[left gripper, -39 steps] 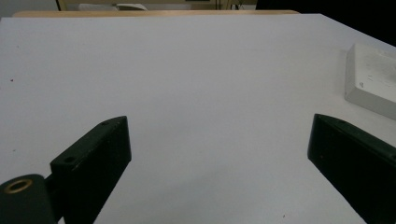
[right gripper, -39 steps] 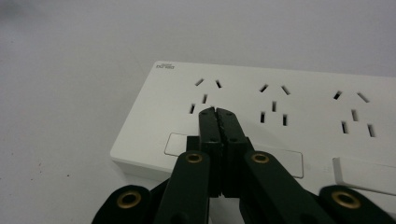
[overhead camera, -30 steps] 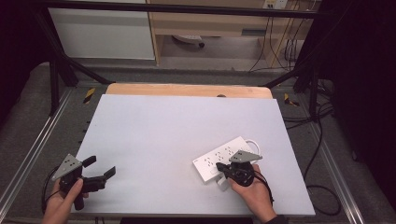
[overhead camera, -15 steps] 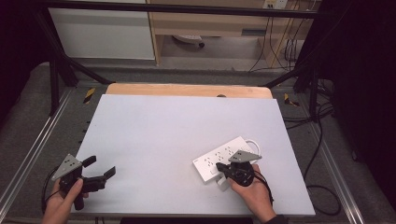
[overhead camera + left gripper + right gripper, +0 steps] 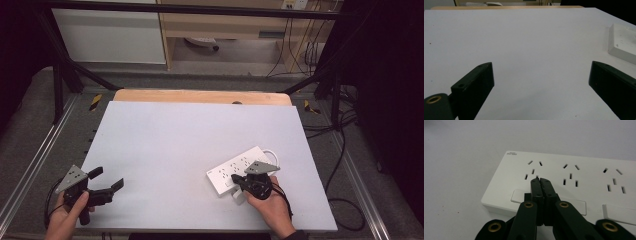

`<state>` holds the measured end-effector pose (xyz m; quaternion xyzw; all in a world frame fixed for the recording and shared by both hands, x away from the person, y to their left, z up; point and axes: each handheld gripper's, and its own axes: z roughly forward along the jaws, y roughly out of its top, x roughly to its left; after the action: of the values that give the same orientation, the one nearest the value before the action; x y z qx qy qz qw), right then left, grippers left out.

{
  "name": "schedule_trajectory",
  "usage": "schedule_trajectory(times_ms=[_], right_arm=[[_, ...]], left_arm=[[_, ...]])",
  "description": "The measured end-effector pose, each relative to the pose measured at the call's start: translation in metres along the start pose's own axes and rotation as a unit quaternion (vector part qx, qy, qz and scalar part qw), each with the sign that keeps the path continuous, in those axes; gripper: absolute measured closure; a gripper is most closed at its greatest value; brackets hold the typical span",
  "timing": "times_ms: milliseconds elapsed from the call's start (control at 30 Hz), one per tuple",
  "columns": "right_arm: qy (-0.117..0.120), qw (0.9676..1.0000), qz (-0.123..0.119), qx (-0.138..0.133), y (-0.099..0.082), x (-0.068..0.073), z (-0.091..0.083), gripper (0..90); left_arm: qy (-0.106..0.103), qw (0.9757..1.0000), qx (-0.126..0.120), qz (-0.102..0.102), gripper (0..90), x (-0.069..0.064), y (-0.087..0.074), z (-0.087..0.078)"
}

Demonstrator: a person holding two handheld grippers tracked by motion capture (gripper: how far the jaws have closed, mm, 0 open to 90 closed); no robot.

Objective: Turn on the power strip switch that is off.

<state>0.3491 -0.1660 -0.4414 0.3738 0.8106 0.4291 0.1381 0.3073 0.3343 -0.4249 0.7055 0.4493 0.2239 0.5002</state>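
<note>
The right tool (image 5: 541,180) is clenched with nothing between its jaws, its tips set over the first socket group of the white power strip (image 5: 240,167). The strip is laid at the right front of the bench (image 5: 190,135). The left tool (image 5: 107,181) is held released, well apart at the left front corner.

High view: table (image 5: 190,135) evenly lit from above, bright, no glare; floor and room at far left and right drop into near black. Picture is soft, low detail. Left gripper view: flat light, faint shadow under the jaws, power strip (image 5: 624,46) at the right edge slightly blurred. Right gripper view: strip sharp, near jaws soft, corners dim.
</note>
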Motion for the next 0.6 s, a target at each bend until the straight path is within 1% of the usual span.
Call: schedule_trajectory(times_ms=[367, 433, 600], right_arm=[[0.001, 1.0, 0.0, -0.004, 0.0005, -0.0001, -0.0001, 90.0], [0.002, 1.0, 0.003, -0.006, 0.0006, 0.0005, -0.0007, 90.0], [0.001, 1.0, 0.0, -0.008, 0.0009, 0.0001, -0.0011, 90.0]], left_arm=[[0.0, 1.0, 0.0, 0.0, 6.1, 0.0, 0.0, 0.0001], [0.0, 1.0, 0.0, 0.0, 6.1, 0.0, 0.0001, 0.0], [0.0, 1.0, -0.001, 0.0, 6.1, 0.0, 0.0001, 0.0001]])
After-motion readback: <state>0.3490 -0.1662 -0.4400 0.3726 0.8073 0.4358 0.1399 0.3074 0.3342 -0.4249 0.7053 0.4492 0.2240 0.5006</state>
